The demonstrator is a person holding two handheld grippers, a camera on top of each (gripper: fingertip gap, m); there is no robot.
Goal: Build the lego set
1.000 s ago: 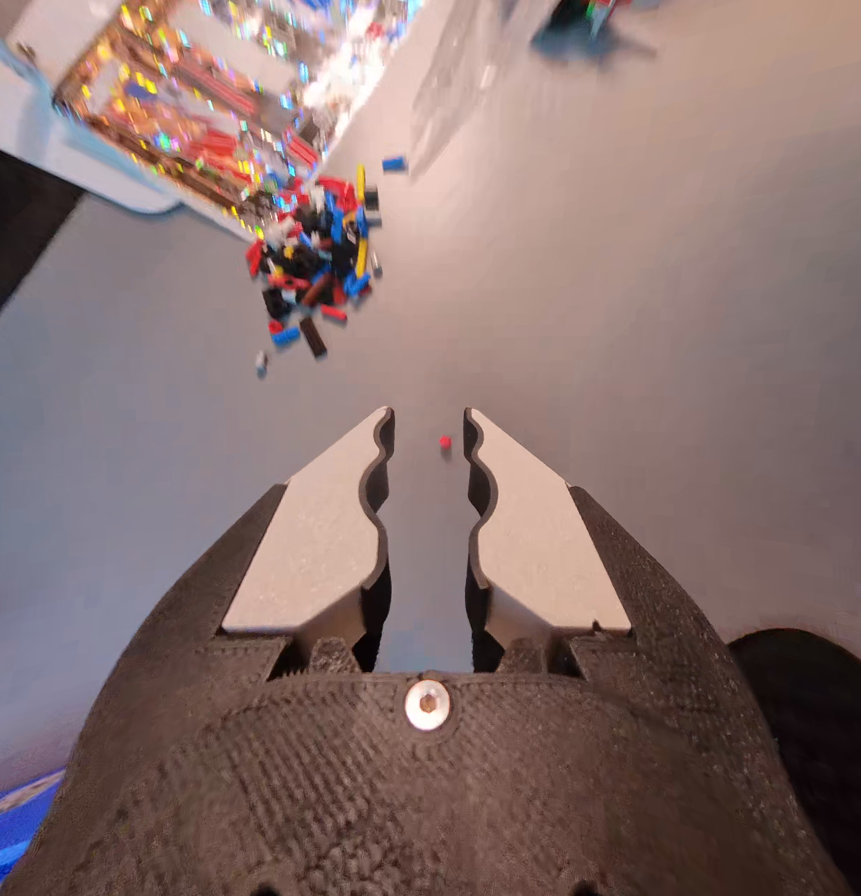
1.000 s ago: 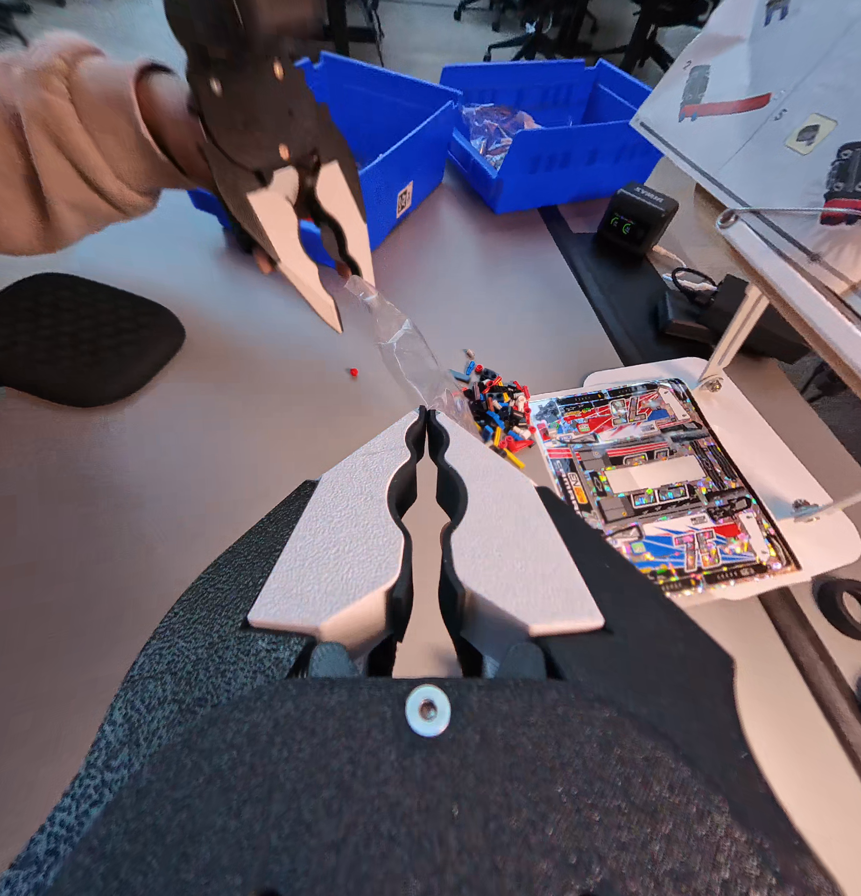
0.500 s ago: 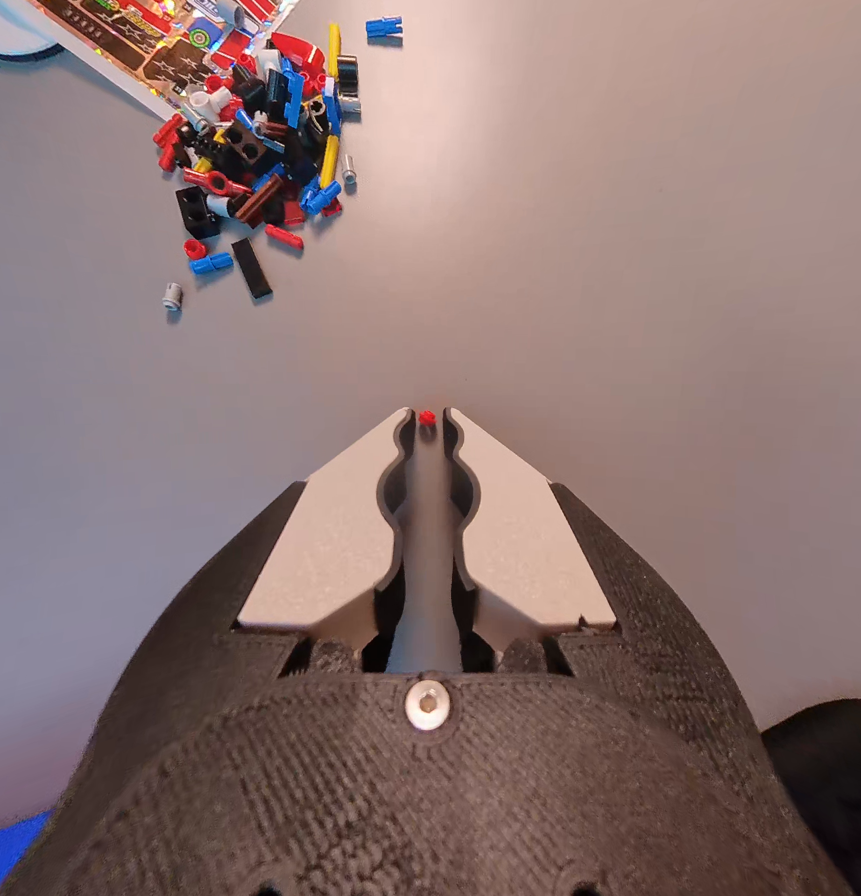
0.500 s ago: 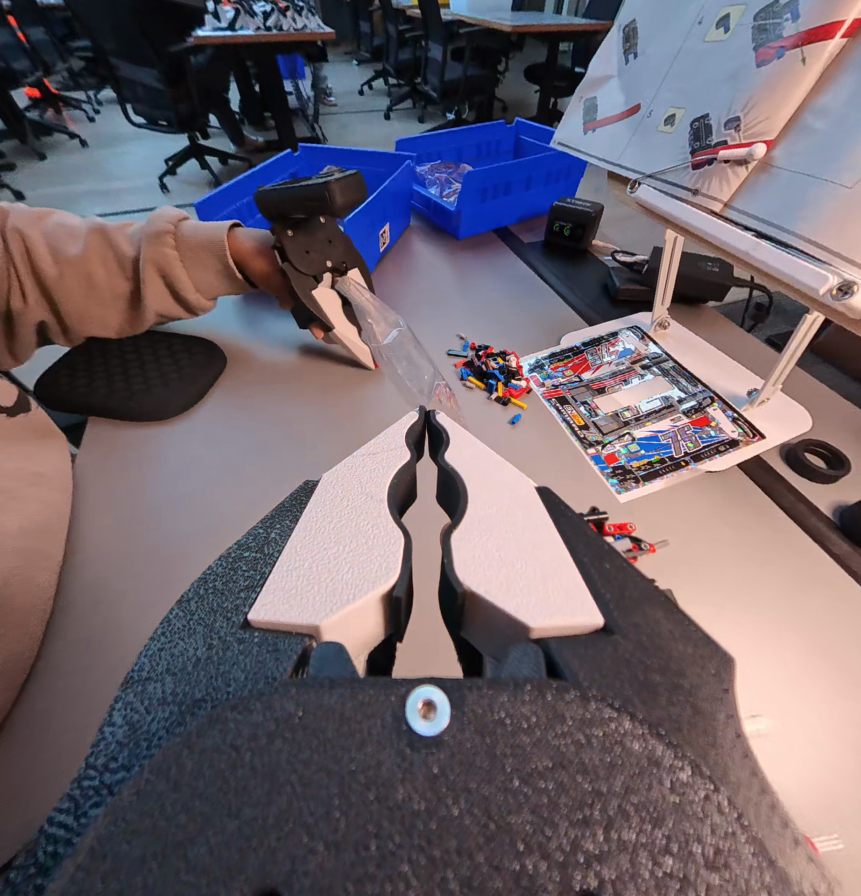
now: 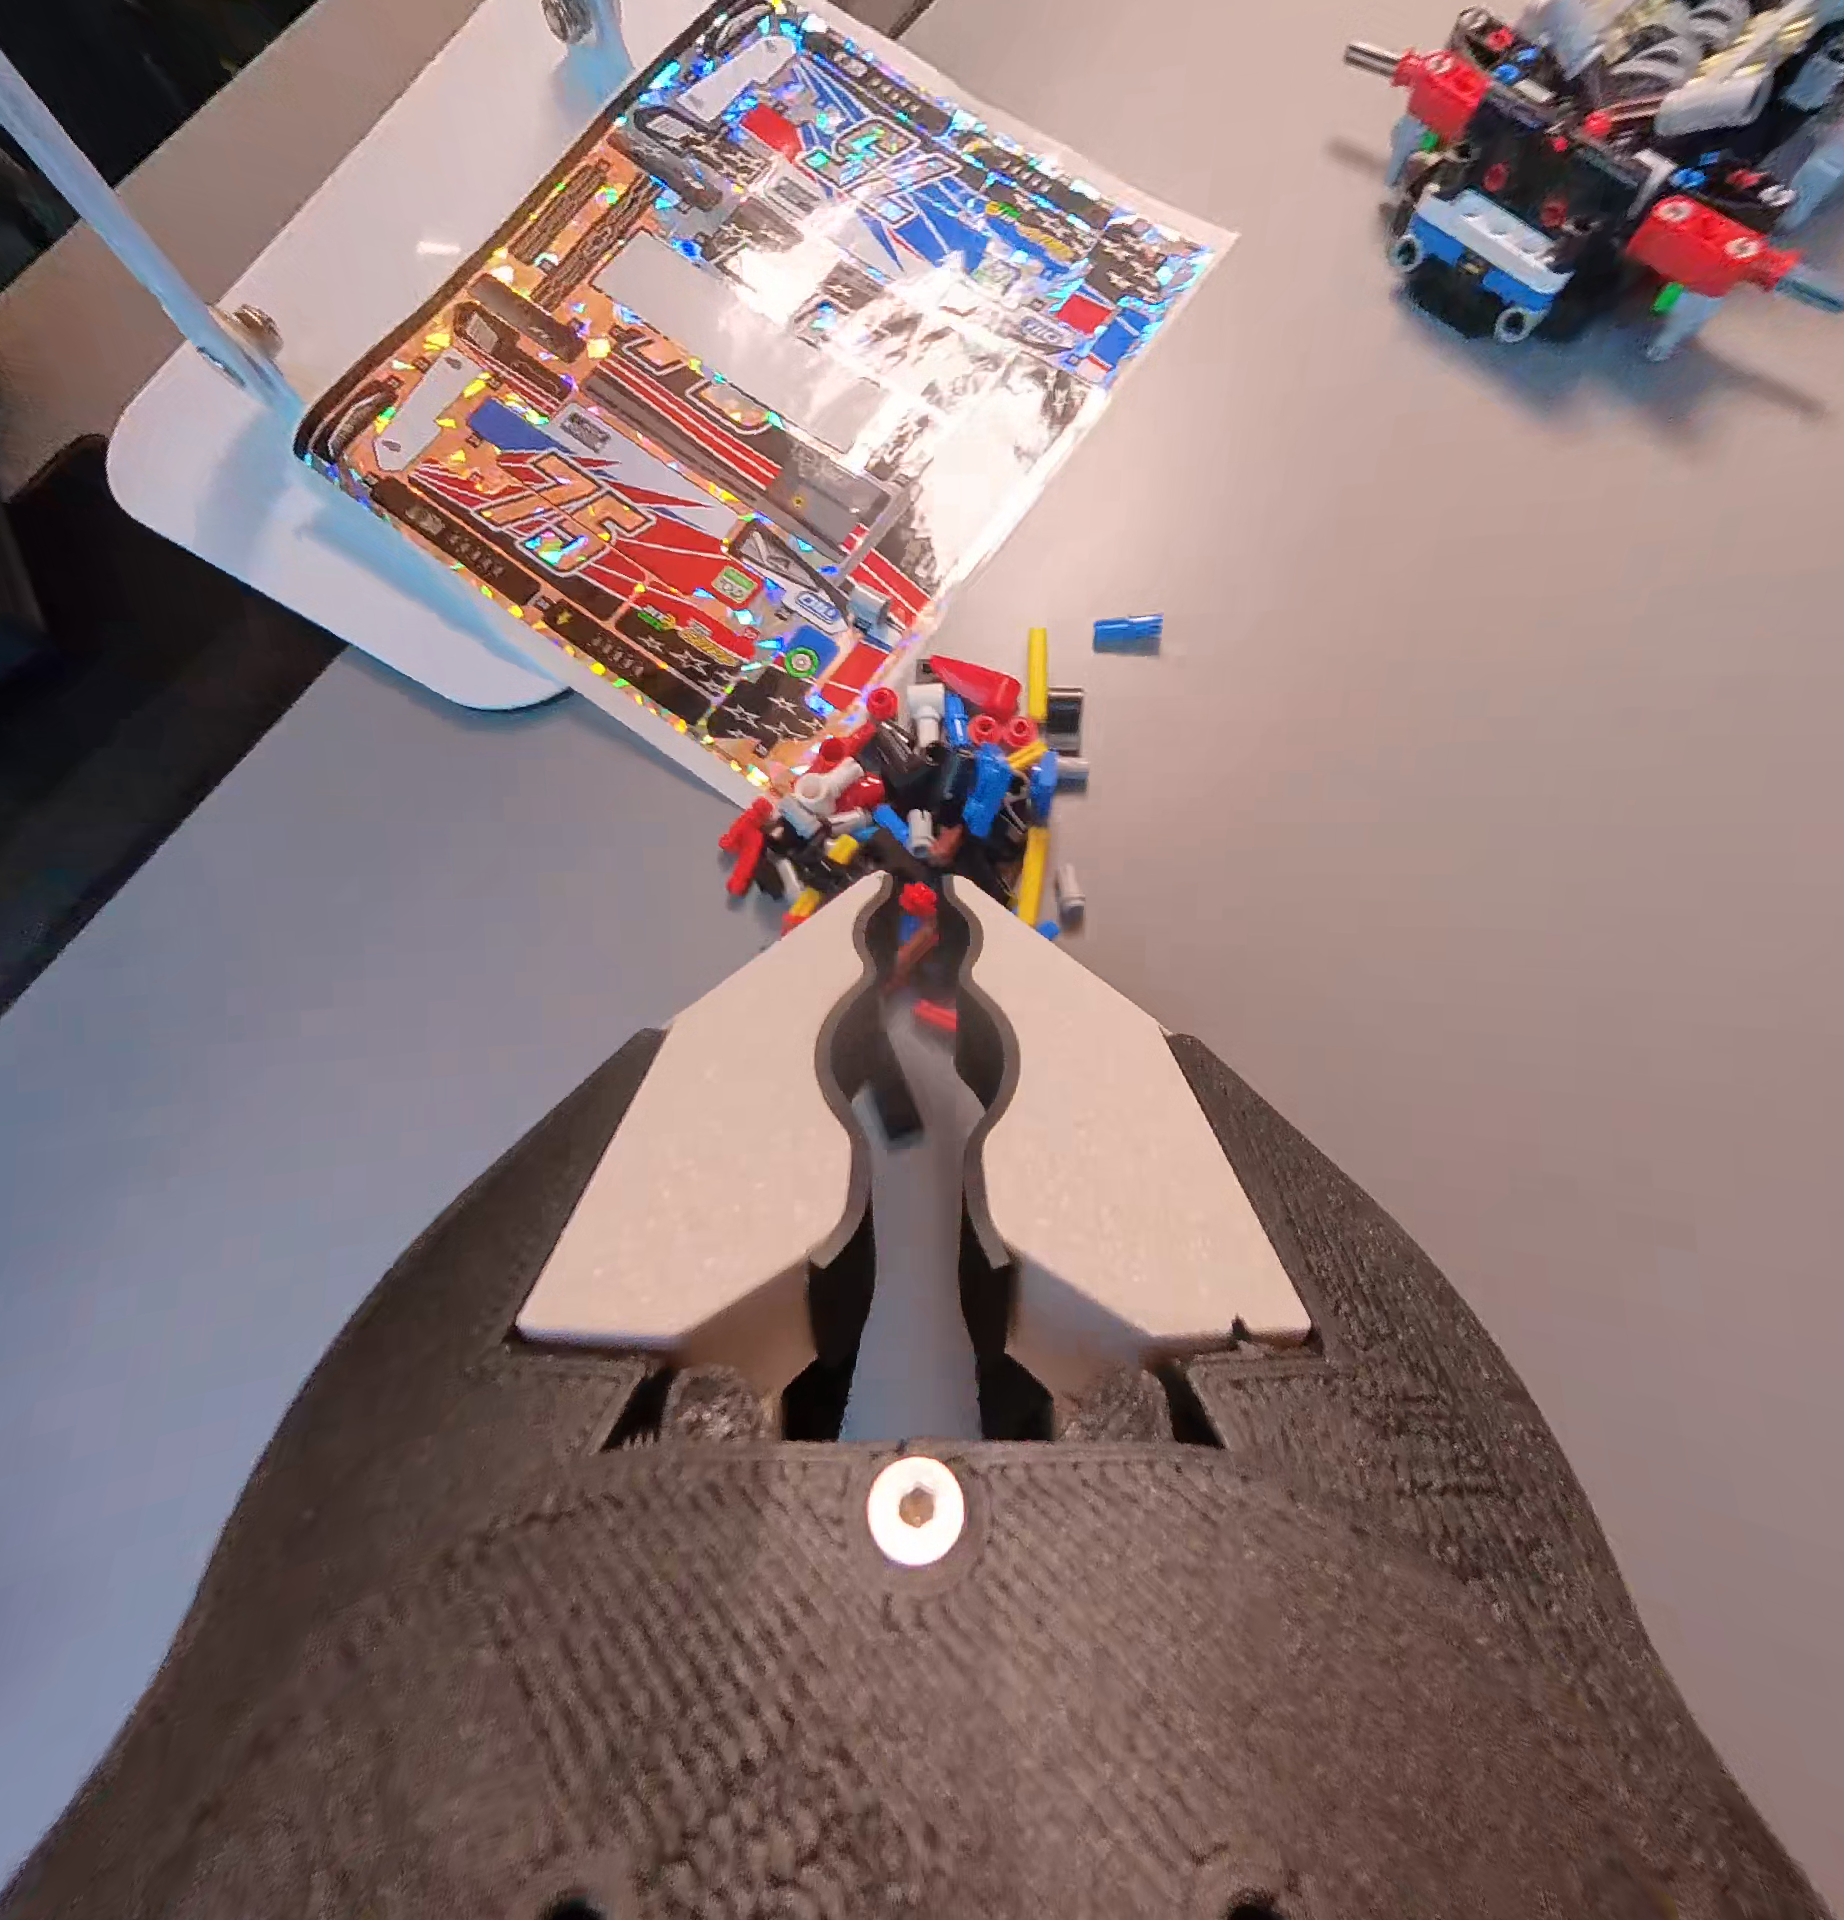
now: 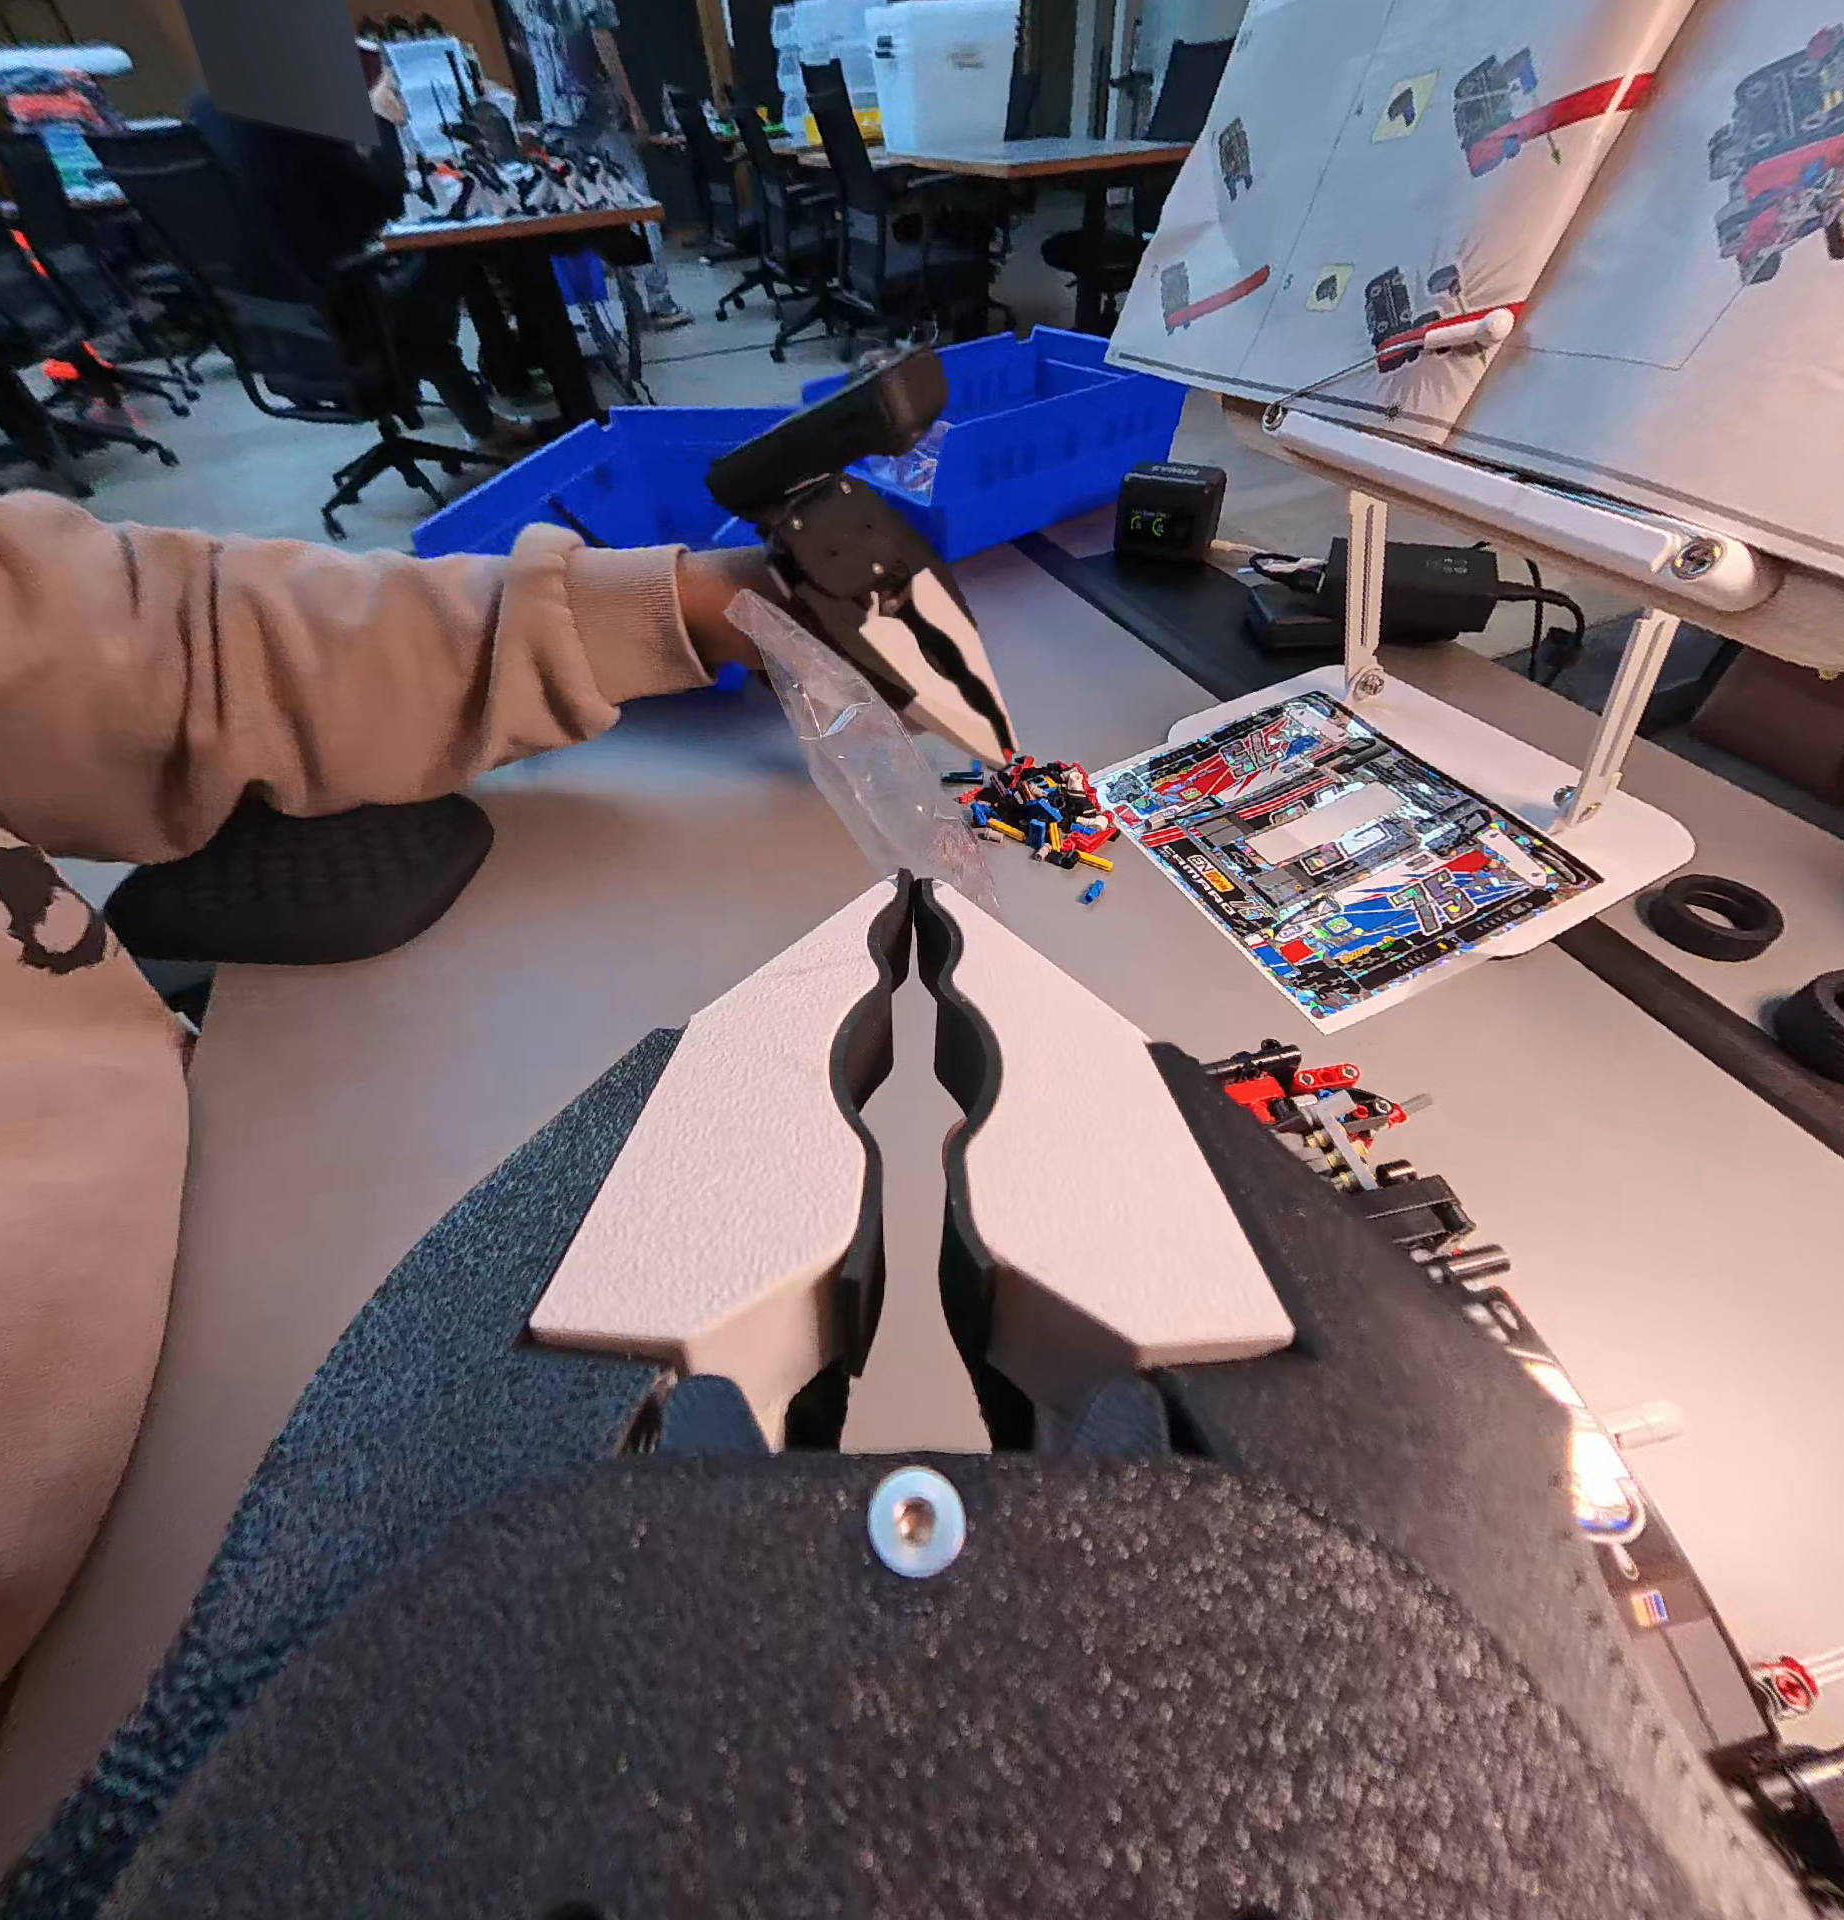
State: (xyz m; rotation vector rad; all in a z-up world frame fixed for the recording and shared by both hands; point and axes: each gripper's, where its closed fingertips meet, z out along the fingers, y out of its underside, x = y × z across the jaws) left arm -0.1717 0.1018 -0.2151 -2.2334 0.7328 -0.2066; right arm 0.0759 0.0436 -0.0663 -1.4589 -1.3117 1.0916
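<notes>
My left gripper [image 5: 916, 883] is shut on a tiny red piece [image 5: 918, 896] and holds it at the near edge of the pile of small loose lego pieces [image 5: 928, 790]. The right wrist view shows it too [image 6: 1004, 750], tips down at the pile [image 6: 1043, 805]. My right gripper [image 6: 913, 883] is shut on the lower end of an empty clear plastic bag [image 6: 856, 748], which hangs up and left towards the left gripper. The partly built model [image 5: 1583, 197] stands far right on the grey table; part of it shows beside my right gripper [image 6: 1344, 1143].
A shiny sticker sheet [image 5: 752, 416] lies on the white base [image 5: 222, 447] of a stand that holds the instruction booklet [image 6: 1520, 156]. Two black tyres [image 6: 1713, 914] lie to the right. Blue bins [image 6: 1001, 447] stand at the back. A black pad [image 6: 305, 883] lies at the left. The tips of one gripper are about 30 cm away from the tips of the other. From either gripper's tips it is about 20 cm to the partly built model [image 5: 1583, 197].
My left gripper closed on the tiny red piece on the table and carried it over to the pile. My right gripper drew back with the bag still in it.
</notes>
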